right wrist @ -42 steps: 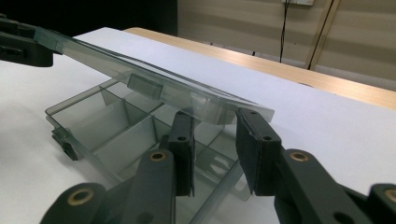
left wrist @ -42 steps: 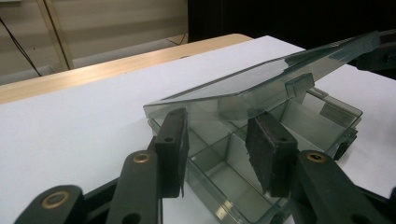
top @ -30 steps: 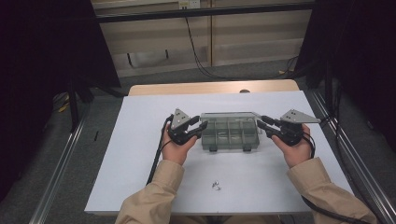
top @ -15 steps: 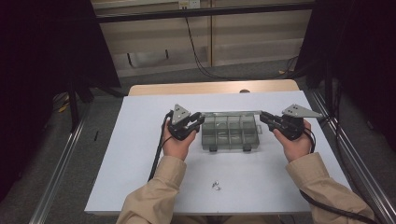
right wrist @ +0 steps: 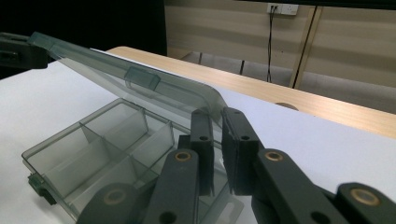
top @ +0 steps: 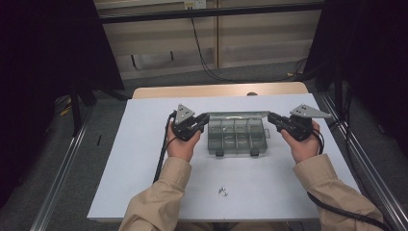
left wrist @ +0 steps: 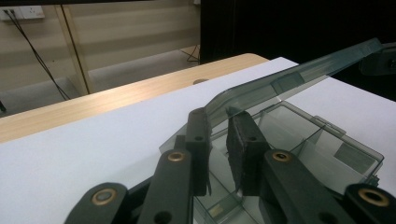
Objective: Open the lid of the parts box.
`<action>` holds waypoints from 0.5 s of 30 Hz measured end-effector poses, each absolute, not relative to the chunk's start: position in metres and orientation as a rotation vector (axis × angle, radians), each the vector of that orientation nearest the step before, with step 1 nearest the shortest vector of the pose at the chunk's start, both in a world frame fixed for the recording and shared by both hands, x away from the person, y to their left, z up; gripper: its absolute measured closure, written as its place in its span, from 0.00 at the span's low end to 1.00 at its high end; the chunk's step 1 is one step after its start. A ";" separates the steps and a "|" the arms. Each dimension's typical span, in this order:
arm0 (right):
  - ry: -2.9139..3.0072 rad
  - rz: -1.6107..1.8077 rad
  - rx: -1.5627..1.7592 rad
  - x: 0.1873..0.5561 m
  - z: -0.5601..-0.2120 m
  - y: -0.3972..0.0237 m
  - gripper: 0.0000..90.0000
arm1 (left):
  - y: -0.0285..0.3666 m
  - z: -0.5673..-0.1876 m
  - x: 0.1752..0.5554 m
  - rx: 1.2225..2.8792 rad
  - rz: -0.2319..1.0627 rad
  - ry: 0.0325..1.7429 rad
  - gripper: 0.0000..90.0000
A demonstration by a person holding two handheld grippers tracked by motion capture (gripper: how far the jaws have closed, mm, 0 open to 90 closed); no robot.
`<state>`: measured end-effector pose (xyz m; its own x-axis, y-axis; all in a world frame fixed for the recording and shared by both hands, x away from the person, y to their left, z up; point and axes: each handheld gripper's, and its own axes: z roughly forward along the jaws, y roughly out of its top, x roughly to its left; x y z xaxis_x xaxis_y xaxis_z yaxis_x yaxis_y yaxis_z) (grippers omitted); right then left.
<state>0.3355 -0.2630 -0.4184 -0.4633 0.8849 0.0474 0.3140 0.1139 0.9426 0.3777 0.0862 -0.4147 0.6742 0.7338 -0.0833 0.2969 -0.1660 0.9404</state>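
The box (top: 236,138) sits on the bench (top: 144,144) between the left claw (top: 204,121) and the right claw (top: 272,119). Its lid (top: 238,115) stands raised behind the compartments, one corner in each claw. Screws (top: 222,191) lie nearer the person, well apart from both claws.

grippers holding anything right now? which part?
Both hold the lid of the clear compartment box, raised open. The left gripper pinches one end corner of the lid, the right gripper the opposite end corner.
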 end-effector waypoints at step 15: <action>1.822 1.370 1.189 0.346 -0.416 -0.263 0.93 | 0.086 -0.411 0.388 1.739 0.465 0.848 0.89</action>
<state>0.3457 -0.2629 -0.4157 -0.4476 0.8914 0.0708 0.3157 0.0835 0.9452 0.3880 0.0860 -0.4107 0.6674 0.7377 -0.1017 0.3108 -0.1517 0.9383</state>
